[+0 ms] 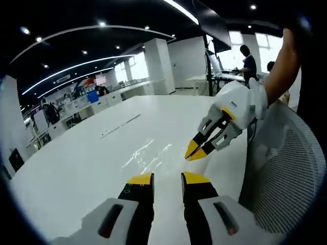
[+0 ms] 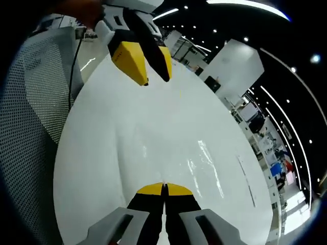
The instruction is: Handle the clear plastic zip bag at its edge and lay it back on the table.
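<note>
The clear zip bag (image 1: pixel 149 154) lies flat on the white table (image 1: pixel 76 168) as a patch of glints just beyond my left gripper (image 1: pixel 168 178), which is open and holds nothing. My right gripper (image 1: pixel 194 151) comes in from the right with its yellow tips together at the bag's near edge. In the right gripper view the bag (image 2: pixel 168 153) spreads out from my right gripper (image 2: pixel 164 188), and its creases run into the shut tips. The left gripper (image 2: pixel 148 64) hangs open over the table's far end.
A grey mesh chair back (image 1: pixel 286 178) stands at the table's edge, also seen at the chair back (image 2: pixel 30 102). A thin strip (image 1: pixel 120 125) lies farther along the table. People (image 1: pixel 249 61) work at desks behind. A person's arm (image 1: pixel 283 61) carries the right gripper.
</note>
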`<action>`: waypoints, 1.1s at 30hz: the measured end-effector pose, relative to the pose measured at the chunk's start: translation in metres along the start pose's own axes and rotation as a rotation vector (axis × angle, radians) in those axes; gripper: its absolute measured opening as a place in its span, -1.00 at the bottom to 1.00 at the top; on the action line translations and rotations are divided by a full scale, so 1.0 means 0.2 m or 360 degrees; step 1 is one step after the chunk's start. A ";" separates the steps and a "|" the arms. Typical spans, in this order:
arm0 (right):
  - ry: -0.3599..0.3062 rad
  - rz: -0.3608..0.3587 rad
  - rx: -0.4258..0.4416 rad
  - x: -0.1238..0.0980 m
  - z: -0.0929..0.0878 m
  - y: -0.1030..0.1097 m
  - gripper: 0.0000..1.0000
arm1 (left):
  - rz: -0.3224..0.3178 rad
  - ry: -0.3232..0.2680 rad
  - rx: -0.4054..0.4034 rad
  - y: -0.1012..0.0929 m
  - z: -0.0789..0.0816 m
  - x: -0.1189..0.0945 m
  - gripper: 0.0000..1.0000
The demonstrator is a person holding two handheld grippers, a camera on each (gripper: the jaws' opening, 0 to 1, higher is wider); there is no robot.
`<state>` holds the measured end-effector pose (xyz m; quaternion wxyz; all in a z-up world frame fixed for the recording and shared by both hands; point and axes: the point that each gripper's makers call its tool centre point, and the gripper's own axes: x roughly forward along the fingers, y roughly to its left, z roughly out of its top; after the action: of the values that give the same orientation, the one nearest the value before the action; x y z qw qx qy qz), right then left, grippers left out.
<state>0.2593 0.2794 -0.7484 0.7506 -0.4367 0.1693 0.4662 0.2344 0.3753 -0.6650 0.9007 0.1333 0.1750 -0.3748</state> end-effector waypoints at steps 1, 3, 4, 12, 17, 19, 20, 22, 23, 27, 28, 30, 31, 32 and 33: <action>0.0013 0.0000 -0.0005 0.01 -0.01 0.00 -1.00 | 0.0019 0.0006 -0.0016 0.01 -0.01 -0.01 -0.57; 0.0027 -0.0004 0.0004 0.01 -0.03 0.00 -1.00 | 0.0029 0.0009 -0.0036 0.01 -0.02 -0.03 -0.52; 0.0035 -0.0001 0.0031 0.02 -0.03 0.00 -1.00 | 0.0038 0.0009 -0.0047 0.01 -0.03 -0.04 -0.50; 0.0073 -0.0021 0.0069 0.07 -0.06 0.00 -1.00 | 0.0048 0.0029 -0.0040 -0.04 -0.04 -0.07 -0.41; 0.0095 -0.0012 0.0104 0.09 -0.07 -0.01 -1.00 | 0.0069 0.0008 -0.0089 -0.02 -0.05 -0.08 -0.33; 0.0104 -0.0020 0.0113 0.09 -0.07 -0.02 -1.00 | 0.0072 0.0005 -0.0094 -0.02 -0.06 -0.08 -0.33; 0.0101 -0.0020 0.0117 0.09 -0.07 -0.02 -1.00 | 0.0076 0.0011 -0.0091 -0.02 -0.07 -0.08 -0.33; 0.0104 -0.0025 0.0108 0.09 -0.07 -0.03 -0.97 | 0.0078 0.0016 -0.0093 -0.01 -0.09 -0.07 -0.32; 0.0104 -0.0023 0.0109 0.08 -0.07 -0.03 -0.93 | 0.0076 0.0019 -0.0096 -0.01 -0.09 -0.06 -0.31; 0.0081 -0.0037 0.0246 0.05 -0.07 -0.04 -0.83 | 0.0064 0.0053 -0.0105 -0.01 -0.12 -0.02 -0.26; 0.0070 -0.0054 0.0261 0.03 -0.06 -0.05 -0.75 | 0.0070 0.0063 -0.0101 -0.01 -0.13 -0.01 -0.25; 0.0048 -0.0070 0.0297 0.01 -0.06 -0.05 -0.65 | 0.0068 0.0066 -0.0106 -0.01 -0.14 0.00 -0.21; 0.0036 -0.0077 0.0332 0.00 -0.06 -0.05 -0.60 | 0.0064 0.0068 -0.0111 -0.01 -0.14 0.01 -0.18; 0.0015 -0.0079 0.0402 -0.01 -0.05 -0.05 -0.58 | 0.0061 0.0071 -0.0104 -0.02 -0.14 0.02 -0.16; -0.0013 -0.0082 0.0481 -0.03 -0.05 -0.05 -0.56 | 0.0056 0.0080 -0.0088 -0.02 -0.14 0.04 -0.14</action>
<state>0.2663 0.2659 -0.7442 0.8201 -0.3210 0.2231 0.4178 0.2304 0.3773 -0.6940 0.9058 0.1209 0.2054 -0.3505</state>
